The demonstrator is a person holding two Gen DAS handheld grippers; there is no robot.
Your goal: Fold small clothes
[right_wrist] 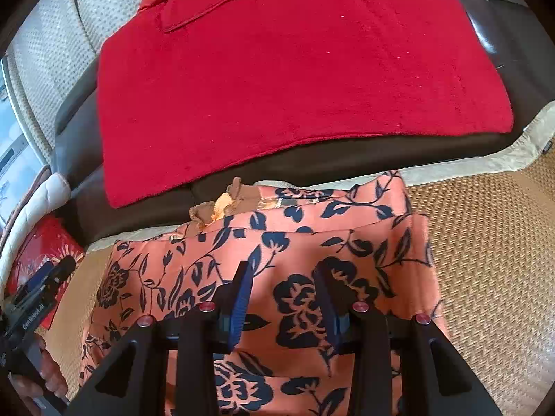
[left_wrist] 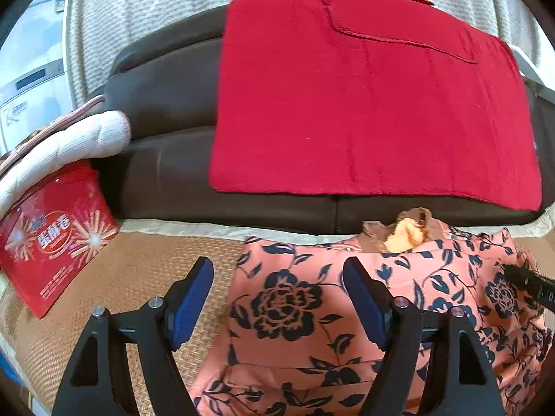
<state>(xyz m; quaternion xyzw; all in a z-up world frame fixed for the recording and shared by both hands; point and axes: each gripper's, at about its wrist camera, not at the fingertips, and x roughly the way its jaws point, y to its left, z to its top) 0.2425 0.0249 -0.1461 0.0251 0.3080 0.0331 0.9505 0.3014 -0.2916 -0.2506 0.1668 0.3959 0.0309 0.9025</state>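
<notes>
One woven mat [right_wrist: 485, 242], perhaps straw.

A woven straw mat [right_wrist: 485, 242] covers the near floor. Beyond it stands a dark brown sofa [left_wrist: 166, 173] with a red towel [left_wrist: 364, 104] on its seat. A pale textured cover [left_wrist: 138, 17] drapes the far backrest, in daylight.

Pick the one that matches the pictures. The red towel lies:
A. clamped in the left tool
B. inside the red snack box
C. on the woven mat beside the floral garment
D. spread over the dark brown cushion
D: the red towel is spread flat on the dark brown cushion, beyond the floral garment, which lies on the woven mat.
</notes>
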